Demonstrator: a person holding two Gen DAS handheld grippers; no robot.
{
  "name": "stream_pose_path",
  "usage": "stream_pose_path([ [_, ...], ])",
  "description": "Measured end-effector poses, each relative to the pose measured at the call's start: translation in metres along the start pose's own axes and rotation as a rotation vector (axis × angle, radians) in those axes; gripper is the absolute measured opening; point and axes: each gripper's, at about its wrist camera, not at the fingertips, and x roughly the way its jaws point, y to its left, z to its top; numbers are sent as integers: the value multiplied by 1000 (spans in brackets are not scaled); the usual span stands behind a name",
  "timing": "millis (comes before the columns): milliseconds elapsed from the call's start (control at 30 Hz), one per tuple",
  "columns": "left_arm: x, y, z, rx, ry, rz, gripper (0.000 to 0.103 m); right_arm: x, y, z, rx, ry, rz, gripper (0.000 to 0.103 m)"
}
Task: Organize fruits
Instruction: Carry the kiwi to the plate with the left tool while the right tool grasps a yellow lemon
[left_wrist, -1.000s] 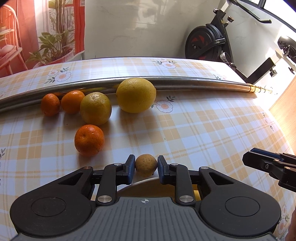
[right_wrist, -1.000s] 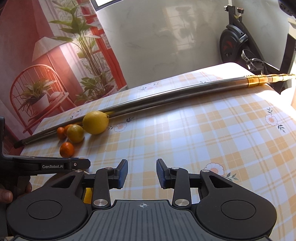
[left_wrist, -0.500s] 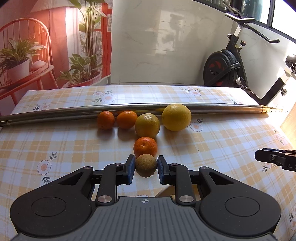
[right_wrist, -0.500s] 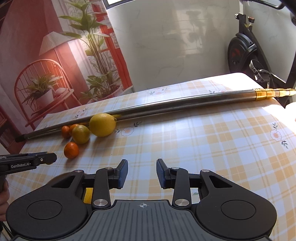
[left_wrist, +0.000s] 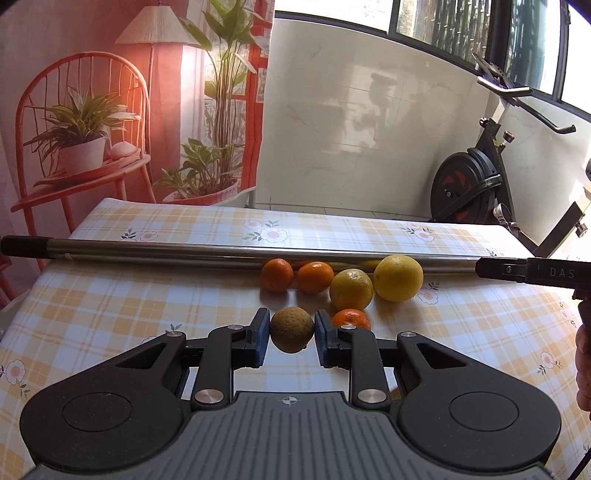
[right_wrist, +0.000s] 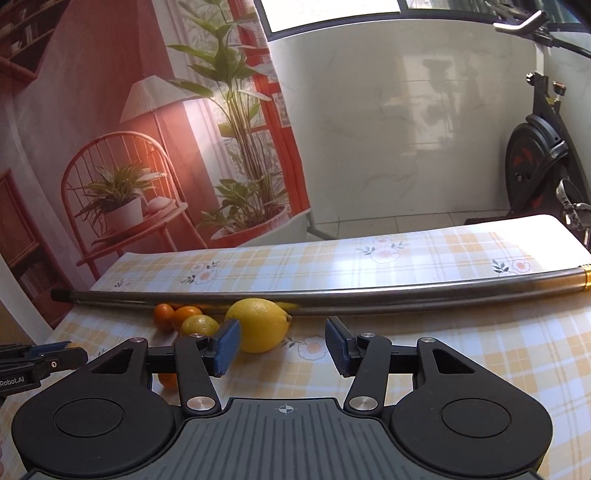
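— What did the left gripper (left_wrist: 291, 338) have?

— A small brownish-green fruit (left_wrist: 291, 329), round and rough-skinned, sat between its blue pads (left_wrist: 261, 334). The pads touched it on both sides, so the gripper was clamped on it, in front of the other fruit; whether it rested on the checked bench (left_wrist: 110, 302) I could not tell.

— And the rest of the fruit?

— Lined up along a long metal pole (left_wrist: 166, 253) lying across the bench. From the left: two small tangerines (left_wrist: 277, 275), side by side against the pole, then a yellow-green citrus (left_wrist: 351, 289), then a large yellow lemon (left_wrist: 398, 277) beside it. One more tangerine (left_wrist: 351, 318) lay nearer, just in front of the yellow-green citrus and partly hidden behind the left gripper's right finger.

— The right gripper (right_wrist: 282, 349)?

— Its jaws stood wide apart with nothing between them. In its own view the lemon (right_wrist: 260, 325) showed partly behind the left pad (right_wrist: 226, 345), well beyond the fingertips. From the left camera its black tip (left_wrist: 532, 272) reached in from the right edge, near the pole's end, with part of a hand (left_wrist: 584, 365) below it.

— Anything behind the bench?

— An exercise bike (left_wrist: 469, 188) by a white wall, and a printed backdrop with a red chair and plants (left_wrist: 85, 147).
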Motion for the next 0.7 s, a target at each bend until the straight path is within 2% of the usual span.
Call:
stream_pose_path([
  [200, 8, 12, -2, -50, -9, 4, 27, 52, 18, 9, -69, 82, -13, 51],
  [400, 13, 18, -1, -68, -7, -6, 27, 78, 32, 13, -83, 112, -4, 61],
  [700, 12, 18, -3, -75, -10, -24, 27, 113, 43, 14, -77, 185, -35, 63],
])
